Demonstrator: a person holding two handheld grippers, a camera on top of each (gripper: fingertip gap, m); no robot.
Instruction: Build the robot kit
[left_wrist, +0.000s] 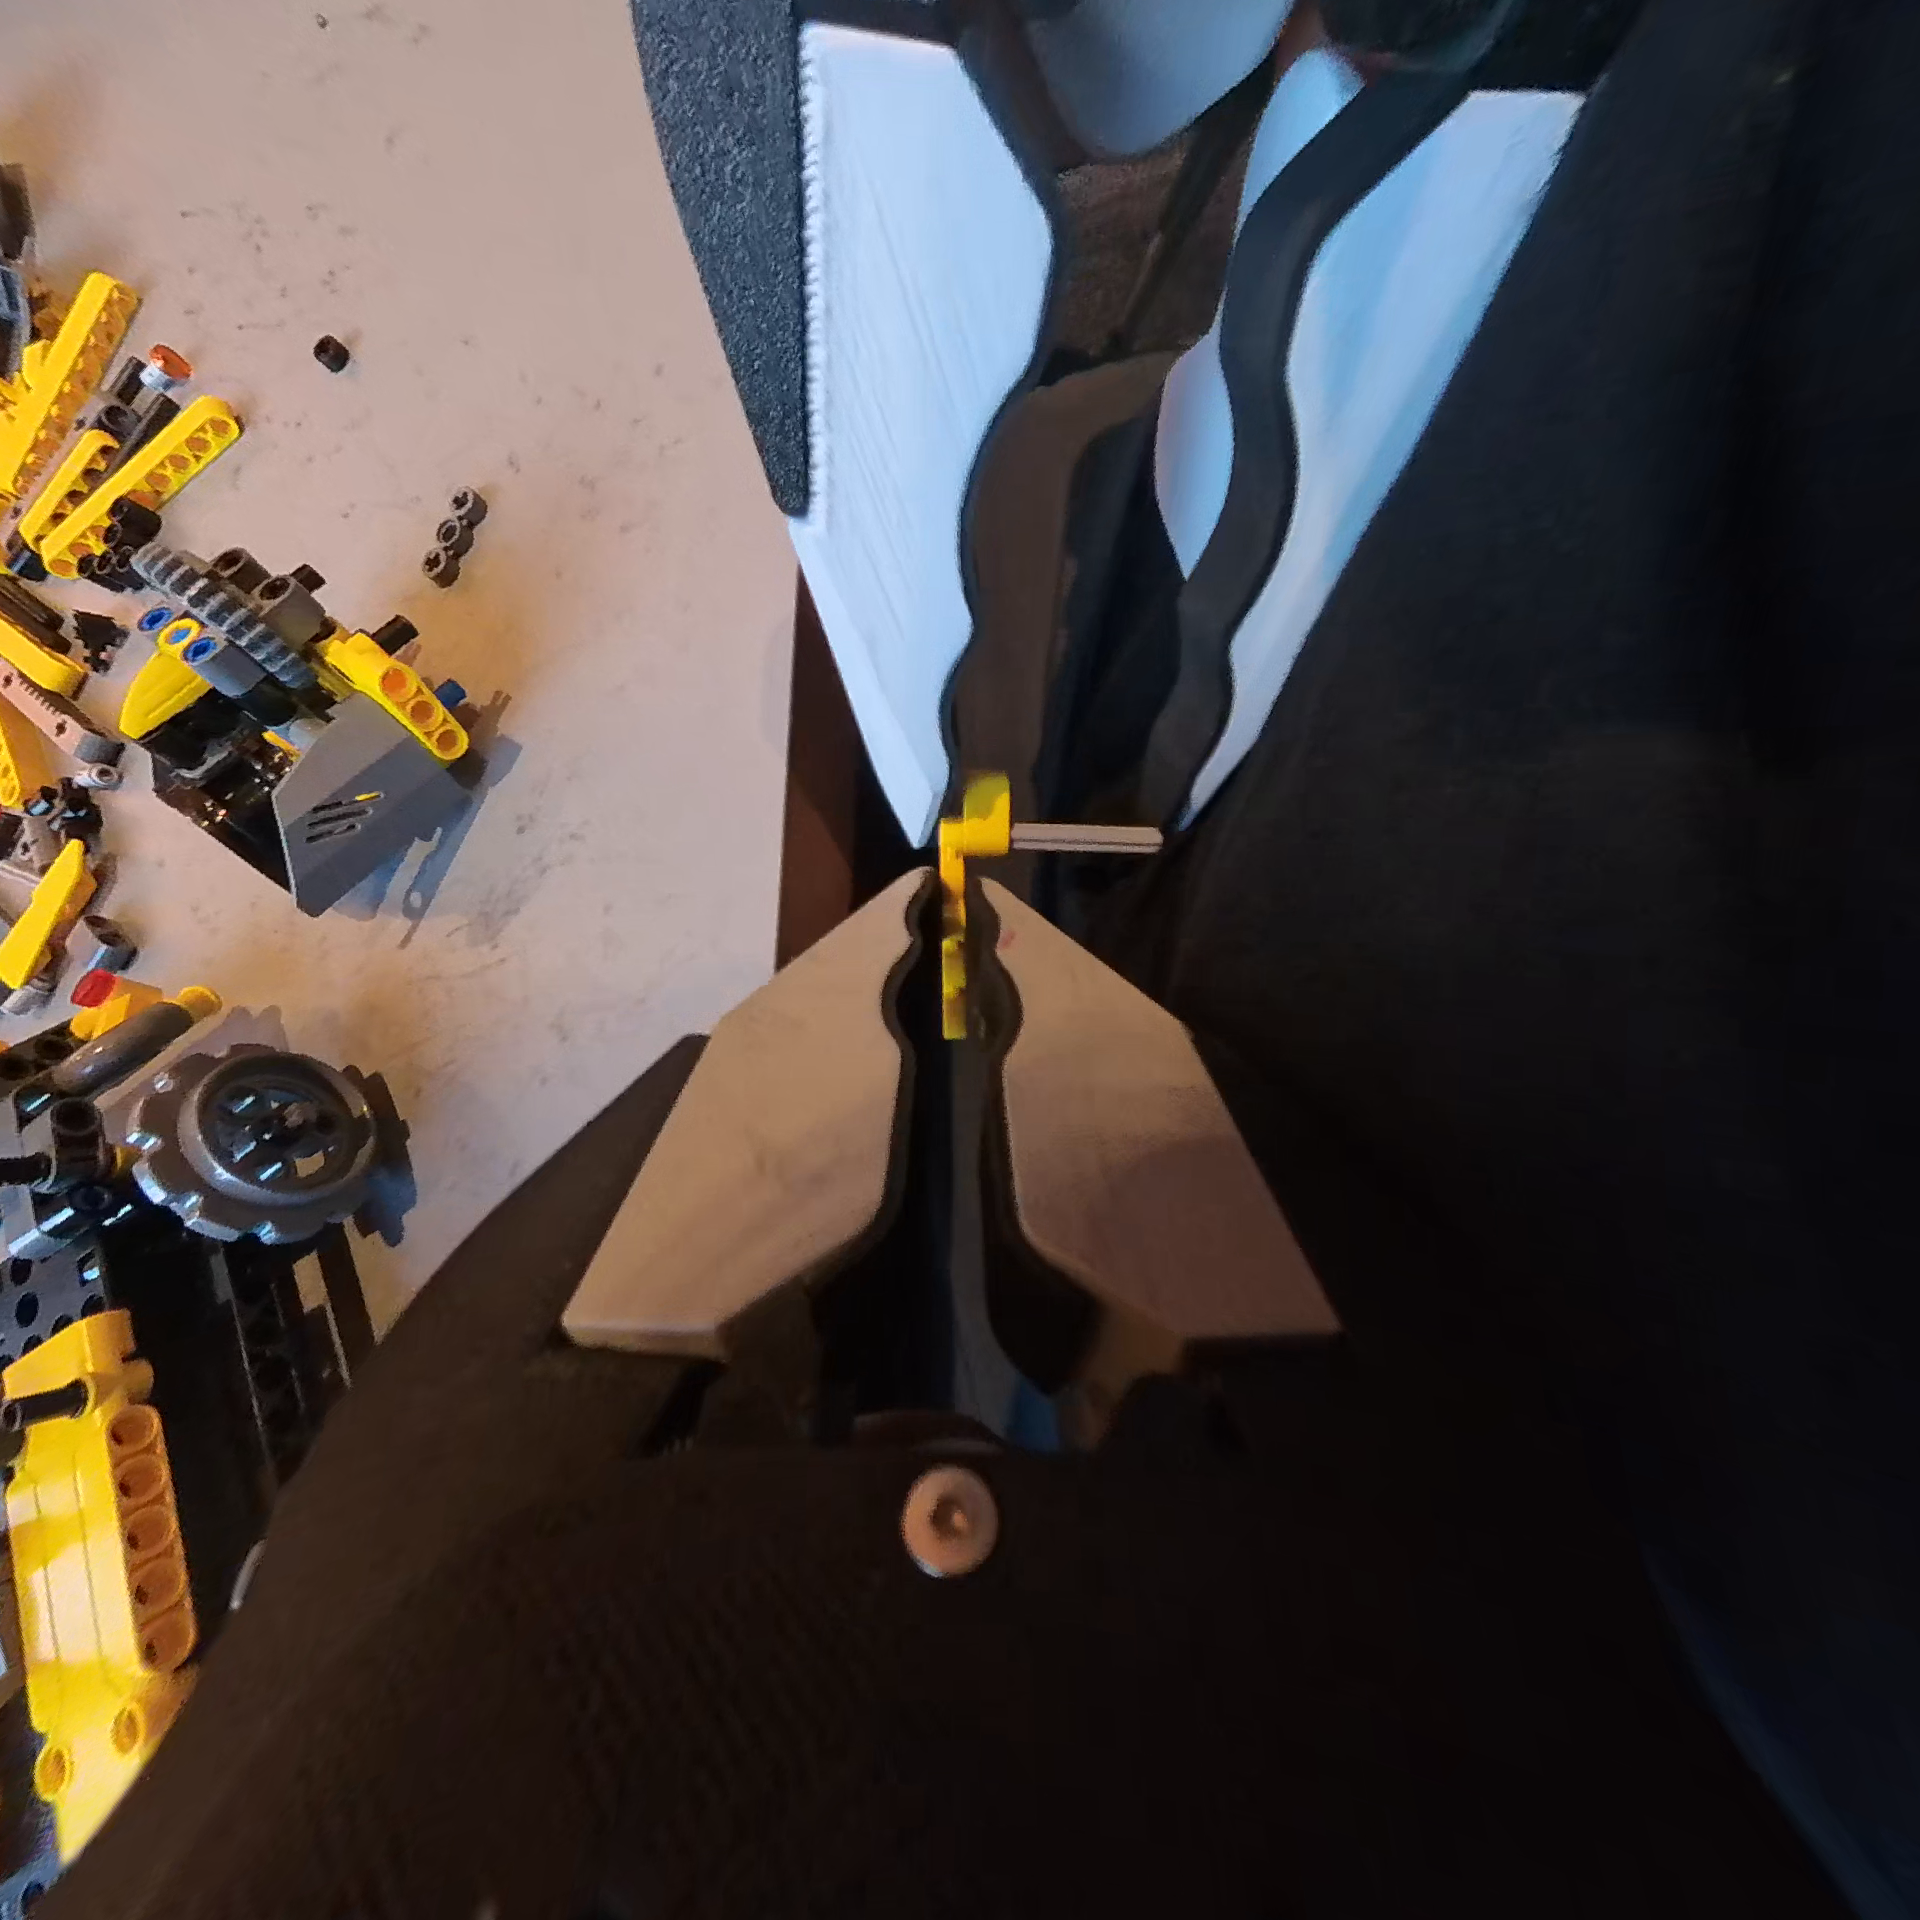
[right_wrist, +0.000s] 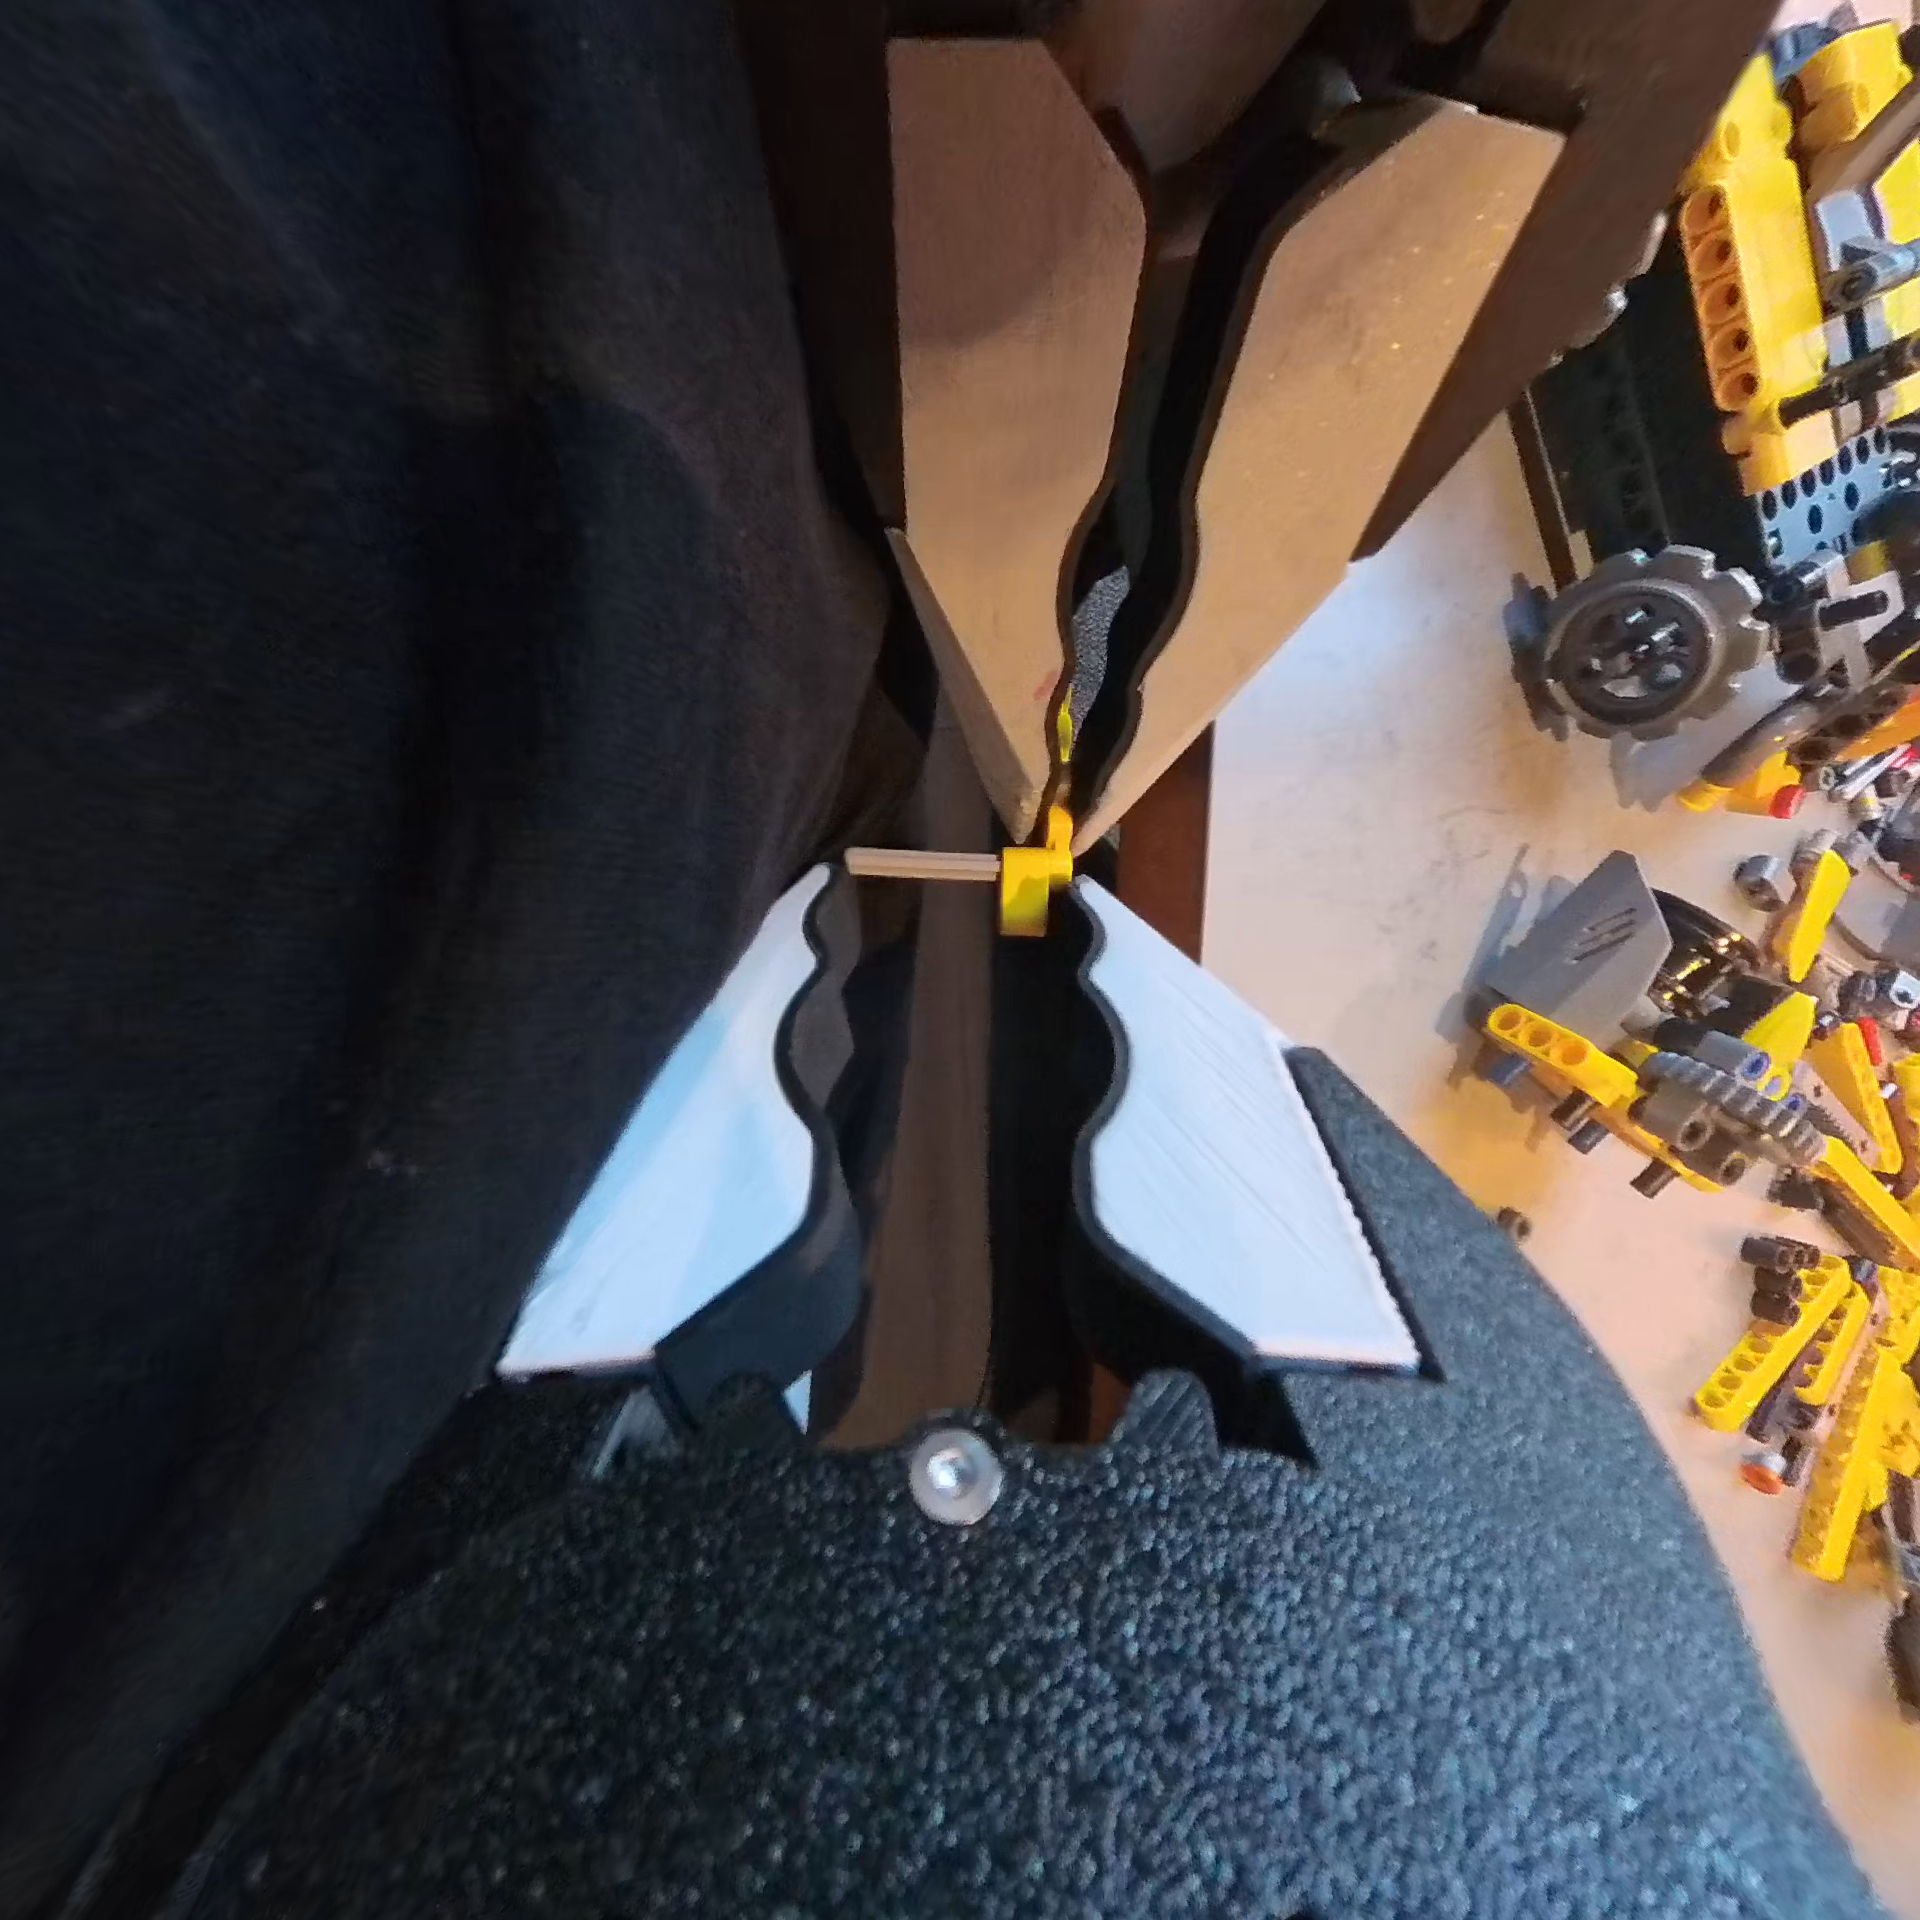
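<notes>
Left wrist view shows the left gripper (left_wrist: 958, 894) pinching a small, light, hard yellow piece (left_wrist: 971, 831) with a thin grey pin (left_wrist: 1086, 837), while the right gripper (right_wrist: 956, 883) sits wide open around the pin, best held by its middle

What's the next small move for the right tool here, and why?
Probably close the right tool on the grey axle. Its jaws stand open around the axle, which sticks sideways out of the yellow piece that the left tool already clamps. Both tools sit tip to tip, off the table edge.
</notes>
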